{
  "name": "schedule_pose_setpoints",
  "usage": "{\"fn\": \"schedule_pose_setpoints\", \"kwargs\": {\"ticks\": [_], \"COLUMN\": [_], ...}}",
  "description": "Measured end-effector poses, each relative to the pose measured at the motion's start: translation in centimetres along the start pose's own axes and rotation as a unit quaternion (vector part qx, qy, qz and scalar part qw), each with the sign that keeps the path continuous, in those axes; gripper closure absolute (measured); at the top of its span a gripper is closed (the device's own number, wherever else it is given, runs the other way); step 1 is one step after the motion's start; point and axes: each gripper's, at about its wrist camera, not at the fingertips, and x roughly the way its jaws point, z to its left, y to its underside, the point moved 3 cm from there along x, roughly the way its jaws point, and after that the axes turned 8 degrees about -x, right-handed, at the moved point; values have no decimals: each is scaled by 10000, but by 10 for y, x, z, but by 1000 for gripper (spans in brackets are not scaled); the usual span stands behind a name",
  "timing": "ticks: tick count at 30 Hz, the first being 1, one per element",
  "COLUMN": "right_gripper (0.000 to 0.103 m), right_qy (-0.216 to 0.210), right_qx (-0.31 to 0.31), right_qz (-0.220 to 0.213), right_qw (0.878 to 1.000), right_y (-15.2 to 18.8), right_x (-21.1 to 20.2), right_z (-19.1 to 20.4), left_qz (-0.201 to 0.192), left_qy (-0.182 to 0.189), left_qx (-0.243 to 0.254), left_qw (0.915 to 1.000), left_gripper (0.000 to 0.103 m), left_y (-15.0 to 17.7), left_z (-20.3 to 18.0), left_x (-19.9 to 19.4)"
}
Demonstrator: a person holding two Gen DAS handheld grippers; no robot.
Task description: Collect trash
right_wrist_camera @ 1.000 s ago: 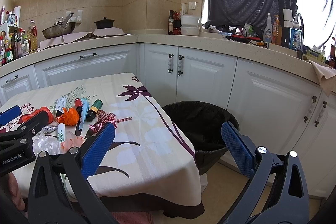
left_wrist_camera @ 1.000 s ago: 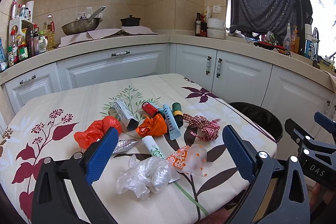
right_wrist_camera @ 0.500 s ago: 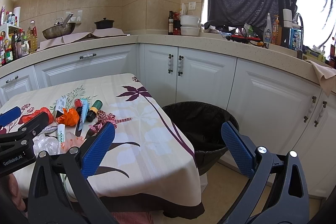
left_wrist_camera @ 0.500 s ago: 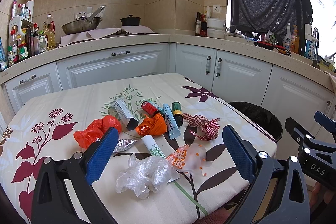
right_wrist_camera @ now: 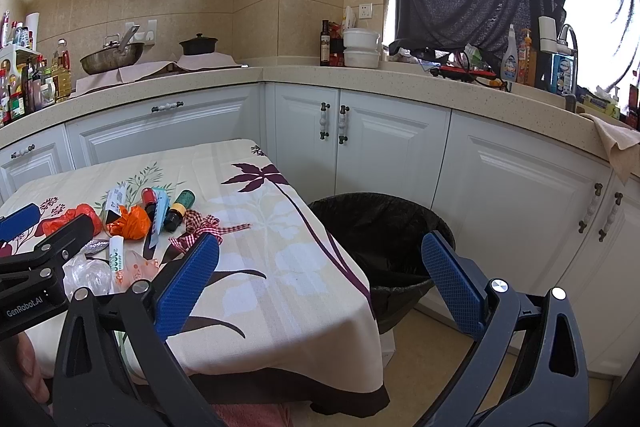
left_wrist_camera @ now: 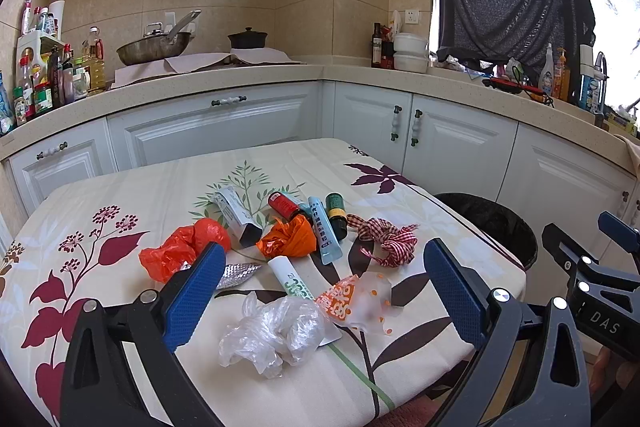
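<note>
Trash lies on a floral tablecloth [left_wrist_camera: 120, 203]: a crumpled clear plastic bag [left_wrist_camera: 272, 335], an orange-printed wrapper [left_wrist_camera: 352, 299], a white tube [left_wrist_camera: 294, 279], red plastic bags [left_wrist_camera: 180, 247], an orange wrapper [left_wrist_camera: 288, 237], a blue tube [left_wrist_camera: 324, 231], small bottles [left_wrist_camera: 336, 209], a checked ribbon [left_wrist_camera: 384, 239]. A black-lined bin [right_wrist_camera: 384, 227] stands right of the table. My left gripper [left_wrist_camera: 320, 291] is open, empty, above the clear bag. My right gripper [right_wrist_camera: 320, 279] is open, empty, over the table's right edge.
White cabinets [right_wrist_camera: 380, 143] and a beige counter run behind the table and bin. A wok [left_wrist_camera: 152, 47], a pot [left_wrist_camera: 247, 39] and bottles [left_wrist_camera: 40, 83] stand on the counter. The bin [left_wrist_camera: 492, 223] also shows in the left wrist view.
</note>
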Motion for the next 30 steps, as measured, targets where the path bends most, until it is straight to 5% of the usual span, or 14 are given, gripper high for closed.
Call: {"fn": "schedule_pose_setpoints", "kwargs": {"ticks": [19,30], "right_gripper": [4,4], "right_qy": [-110,-828], "right_qx": [-45,-384], "right_qz": [58,144], "right_qw": [9999,9957], "right_y": [1,4], "right_x": [2,19], "right_z": [4,53], "left_qz": [11,267], "left_qy": [-111,-880], "left_qx": [-18,-242], "left_qw": [9999,9955], "left_gripper": [6,6], "left_y": [4,22], "left_z": [7,64], "left_x": [0,-3]}}
